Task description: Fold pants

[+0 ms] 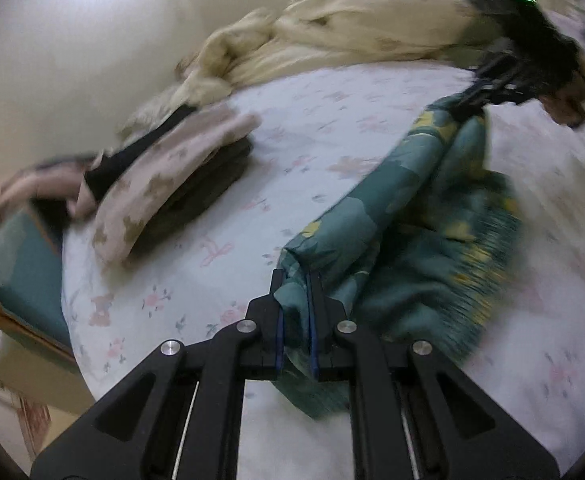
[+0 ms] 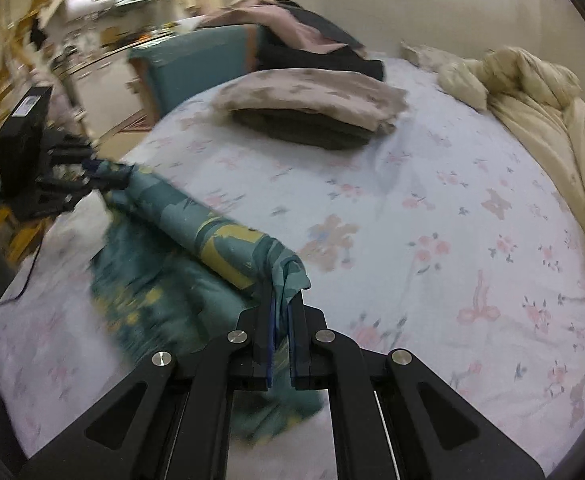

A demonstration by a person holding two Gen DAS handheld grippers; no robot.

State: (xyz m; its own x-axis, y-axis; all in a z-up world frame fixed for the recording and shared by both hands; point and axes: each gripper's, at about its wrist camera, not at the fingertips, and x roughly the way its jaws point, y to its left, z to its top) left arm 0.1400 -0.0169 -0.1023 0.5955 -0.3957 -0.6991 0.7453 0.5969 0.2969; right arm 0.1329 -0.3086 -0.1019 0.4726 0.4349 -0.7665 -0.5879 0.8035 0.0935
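Note:
The pants [image 1: 396, 208] are teal with yellow flowers and hang stretched between my two grippers above the floral bed sheet [image 1: 220, 216]. My left gripper [image 1: 295, 280] is shut on one end of the pants. My right gripper [image 2: 282, 292] is shut on the other end of the pants [image 2: 196, 224]. In the left wrist view the right gripper [image 1: 472, 100] shows at the far right, clamping the fabric. In the right wrist view the left gripper [image 2: 92, 168] shows at the far left, also clamping it. The lower fabric sags blurred onto the sheet.
A stack of folded clothes [image 2: 312, 108], pink floral on dark grey, lies on the sheet [image 2: 452, 240]; it also shows in the left wrist view [image 1: 172, 184]. A rumpled cream duvet [image 2: 540, 92] lies along the wall. A teal footboard [image 2: 196, 64] bounds the bed's far end.

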